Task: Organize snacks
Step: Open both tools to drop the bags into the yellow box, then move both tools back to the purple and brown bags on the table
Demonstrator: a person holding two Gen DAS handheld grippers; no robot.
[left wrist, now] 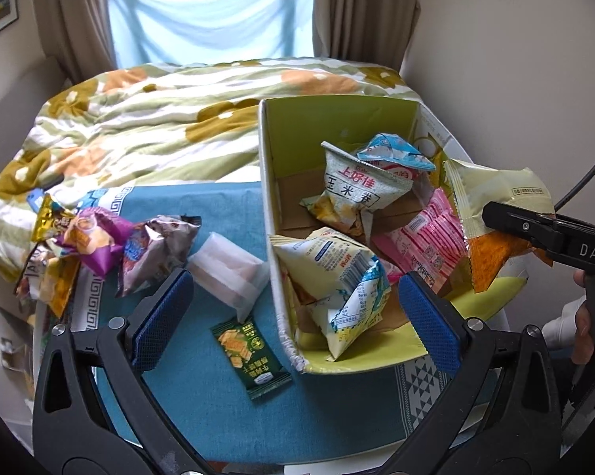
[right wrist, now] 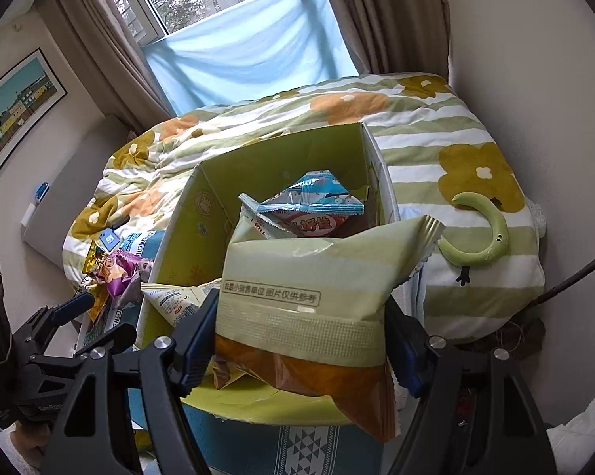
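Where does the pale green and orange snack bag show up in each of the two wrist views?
Left wrist view: the pale green and orange snack bag is at the right edge, pinched by the right tool above the box's right side.
Right wrist view: it fills the lower centre, clamped in the tool, in front of the box.
Shared landmark: the green-lined cardboard box.

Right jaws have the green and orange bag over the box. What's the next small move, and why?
Probably lower it slightly and open the right gripper. The green and orange bag already hangs above the open box, over the packets inside, so a release should land it there.
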